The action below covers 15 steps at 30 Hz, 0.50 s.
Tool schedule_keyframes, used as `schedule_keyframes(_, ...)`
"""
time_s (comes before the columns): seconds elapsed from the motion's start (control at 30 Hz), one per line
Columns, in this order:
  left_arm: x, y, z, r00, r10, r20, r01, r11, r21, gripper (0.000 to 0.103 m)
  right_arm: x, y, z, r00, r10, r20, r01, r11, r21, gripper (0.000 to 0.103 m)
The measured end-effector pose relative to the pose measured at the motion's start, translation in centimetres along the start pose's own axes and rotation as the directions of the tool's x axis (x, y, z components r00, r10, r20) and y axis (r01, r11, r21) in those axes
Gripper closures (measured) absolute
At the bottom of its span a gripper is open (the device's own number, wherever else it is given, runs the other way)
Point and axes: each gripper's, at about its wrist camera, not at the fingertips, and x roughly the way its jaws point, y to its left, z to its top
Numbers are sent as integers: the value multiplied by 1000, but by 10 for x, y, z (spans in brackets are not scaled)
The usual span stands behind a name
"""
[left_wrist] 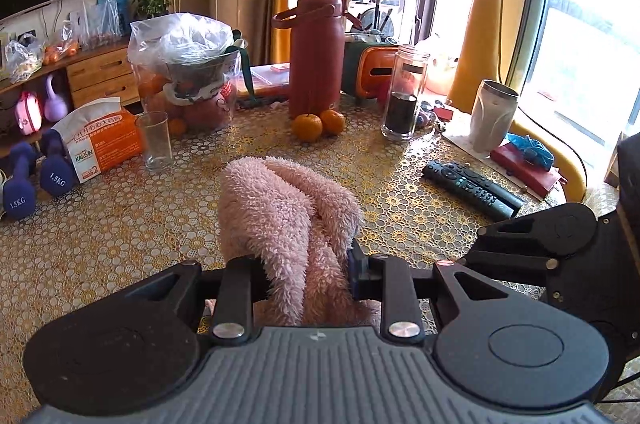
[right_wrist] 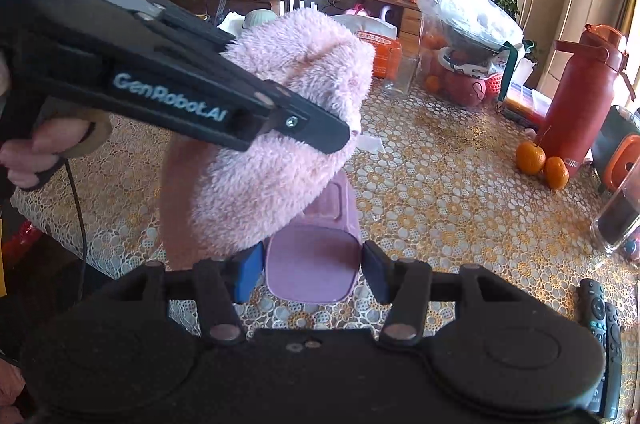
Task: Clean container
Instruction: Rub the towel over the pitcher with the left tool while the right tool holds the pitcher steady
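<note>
A fluffy pink cloth [left_wrist: 280, 208] is bunched between the fingers of my left gripper [left_wrist: 304, 264], which is shut on it. In the right wrist view that left gripper [right_wrist: 320, 132] reaches in from the left and holds the cloth [right_wrist: 280, 184] just above a mauve-pink rectangular container [right_wrist: 312, 264]. The container lies on the patterned table [right_wrist: 440, 204] with its open inside facing up. My right gripper [right_wrist: 312, 274] has one blue pad against each long side of the container and is shut on it. The cloth hides the container's far end.
Behind stand a red bottle [left_wrist: 316, 52], two oranges [left_wrist: 318, 124], a dark-filled glass jar [left_wrist: 404, 92], an empty glass [left_wrist: 156, 140], a tissue pack [left_wrist: 100, 144], a bagged fruit bowl [left_wrist: 188, 64] and a steel cup [left_wrist: 492, 116]. Remotes [left_wrist: 472, 188] lie to the right.
</note>
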Motion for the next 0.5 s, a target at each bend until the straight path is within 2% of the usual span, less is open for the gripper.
schedule_keyframes(0.23, 8, 28, -1, 999, 47, -16, -48, 997, -67, 77, -1, -1, -2, 1000, 5, 17, -5, 1000, -17, 51)
schedule_keyframes(0.37, 2, 35, -2, 994, 102, -26, -103, 993, -62, 77, 0, 3, -1, 1000, 0, 31, 1, 999, -55, 51)
schedule_keyframes(0.5, -21, 40, -2, 997, 81, -8, -82, 995, -62, 76, 0, 13, -4, 999, -17, 41, 22, 990, -139, 51)
